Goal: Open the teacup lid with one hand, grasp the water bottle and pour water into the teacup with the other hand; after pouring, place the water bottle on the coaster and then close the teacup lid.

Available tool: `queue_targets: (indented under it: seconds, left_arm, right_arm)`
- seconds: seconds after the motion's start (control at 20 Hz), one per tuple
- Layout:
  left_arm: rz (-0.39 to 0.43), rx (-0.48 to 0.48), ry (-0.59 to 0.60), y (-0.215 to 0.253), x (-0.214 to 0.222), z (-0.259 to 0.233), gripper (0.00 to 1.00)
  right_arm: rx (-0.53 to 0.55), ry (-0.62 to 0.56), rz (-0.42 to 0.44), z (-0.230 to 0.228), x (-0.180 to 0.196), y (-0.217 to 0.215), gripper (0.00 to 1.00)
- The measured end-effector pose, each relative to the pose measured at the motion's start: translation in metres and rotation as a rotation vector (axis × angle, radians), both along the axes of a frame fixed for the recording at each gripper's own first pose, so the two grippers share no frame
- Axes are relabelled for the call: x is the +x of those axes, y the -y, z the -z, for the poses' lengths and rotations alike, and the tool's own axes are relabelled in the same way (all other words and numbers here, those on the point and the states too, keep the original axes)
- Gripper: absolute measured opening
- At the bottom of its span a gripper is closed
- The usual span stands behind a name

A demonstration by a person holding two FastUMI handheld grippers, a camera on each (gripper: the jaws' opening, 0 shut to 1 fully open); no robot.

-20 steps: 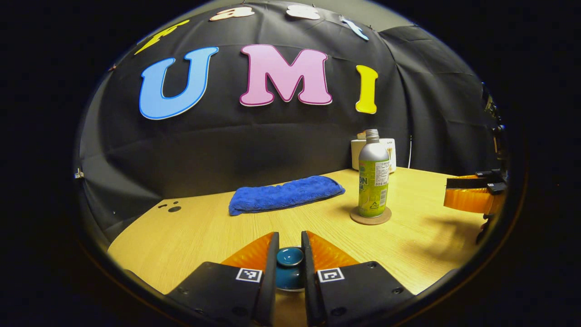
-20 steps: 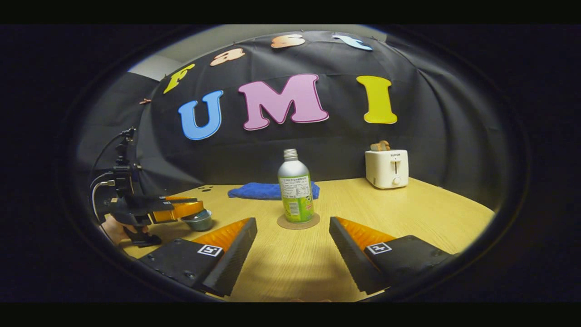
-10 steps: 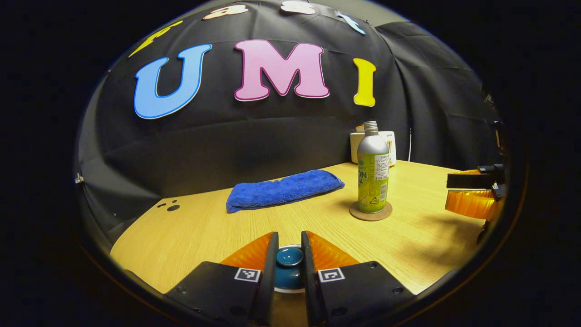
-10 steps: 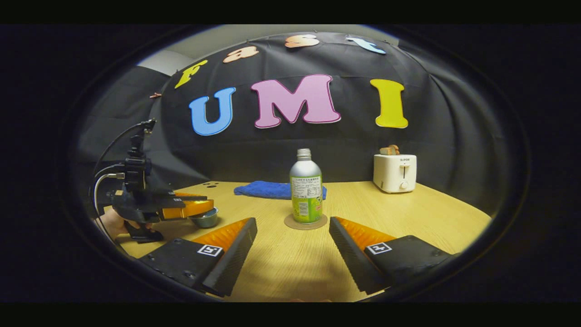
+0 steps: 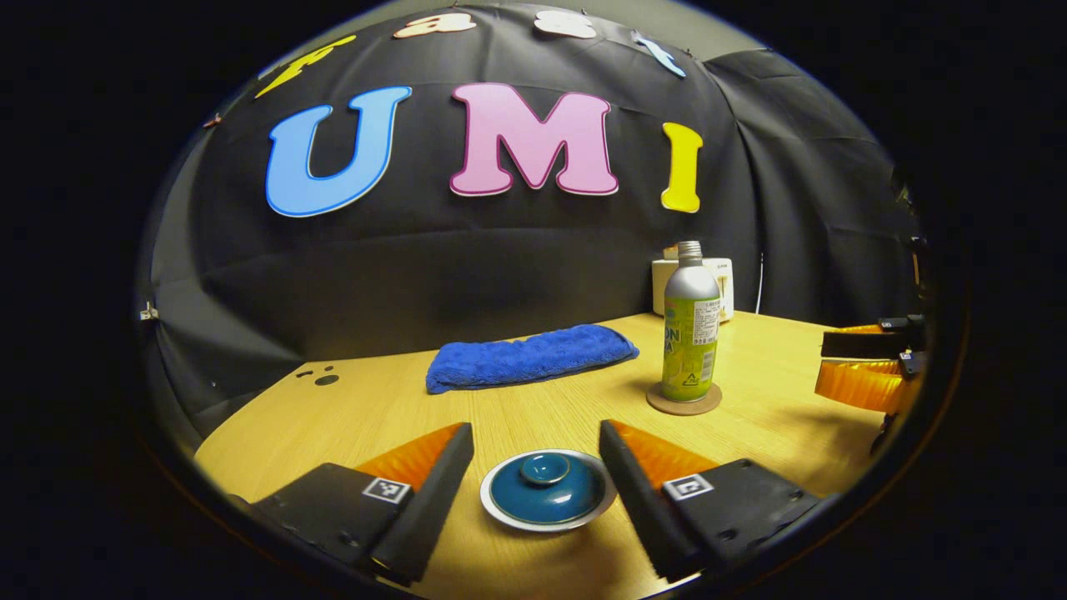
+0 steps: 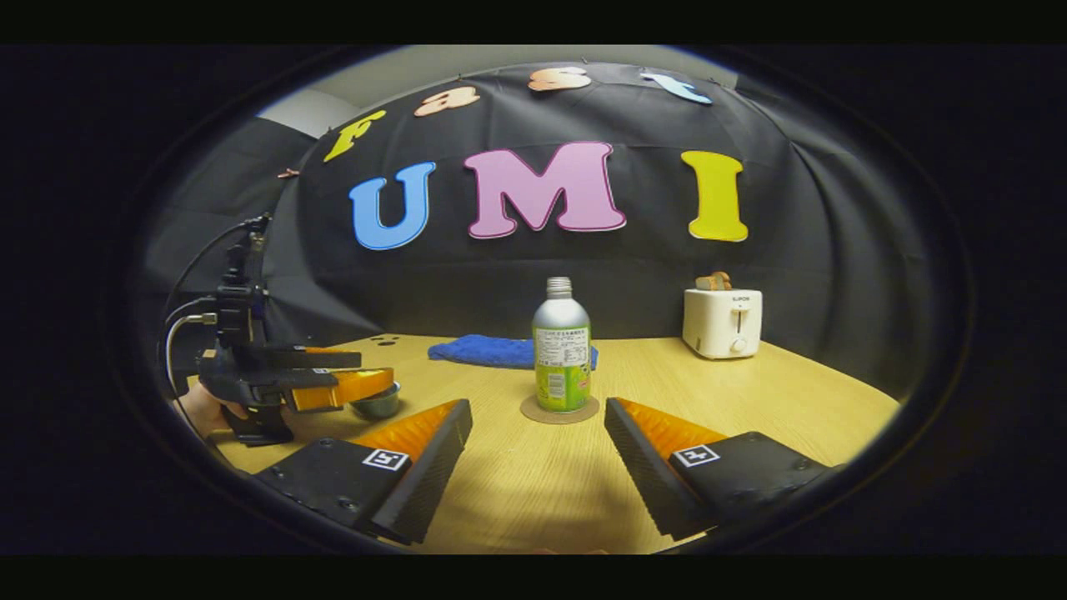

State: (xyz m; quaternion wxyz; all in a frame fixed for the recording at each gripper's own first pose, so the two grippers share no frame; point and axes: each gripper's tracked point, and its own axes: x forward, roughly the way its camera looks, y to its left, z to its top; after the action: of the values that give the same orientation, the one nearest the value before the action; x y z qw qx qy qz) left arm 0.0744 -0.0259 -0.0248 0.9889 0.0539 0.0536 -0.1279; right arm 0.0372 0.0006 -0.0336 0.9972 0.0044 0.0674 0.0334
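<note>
With the left gripper [image 5: 536, 467] spread wide around the teacup lid [image 5: 546, 490] and gripping nothing, and the right gripper [image 6: 538, 450] open short of the water bottle [image 6: 561, 357] on its coaster [image 6: 559, 410], withdrawal may clip the lid.

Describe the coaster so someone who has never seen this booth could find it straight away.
Start at the wooden table before the black cloth wall and find the blue towel lying near the back edge. Just in front of the towel's right end stands a silver and green water bottle; the coaster is the thin round brown disc under it. It is the only flat disc there, its rim ringing the bottle's base.
</note>
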Motion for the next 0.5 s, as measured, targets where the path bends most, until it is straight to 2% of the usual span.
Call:
queue_targets:
  seconds: [0.05, 0.15, 0.35, 0.4, 0.5]
  left_arm:
    - [-0.008, -0.003, 0.007, -0.002, -0.006, -0.003, 0.97]
    - [-0.031, -0.047, 0.035, -0.009, -0.019, -0.006, 0.97]
    - [-0.061, -0.233, 0.099, -0.013, -0.047, -0.026, 0.97]
    - [-0.059, -0.243, 0.097, -0.013, -0.051, -0.023, 0.98]
    - [-0.070, -0.201, 0.093, -0.017, -0.053, -0.018, 0.98]
  right_arm:
    - [0.002, 0.002, -0.002, -0.001, 0.000, -0.001, 0.99]
    - [-0.002, 0.019, 0.009, -0.007, 0.001, 0.000, 0.99]
    - [-0.030, 0.055, 0.050, -0.017, 0.005, 0.002, 0.99]
    - [-0.027, 0.047, 0.043, -0.014, 0.007, -0.002, 0.99]
    - [-0.020, 0.031, 0.027, -0.008, 0.009, -0.009, 0.99]
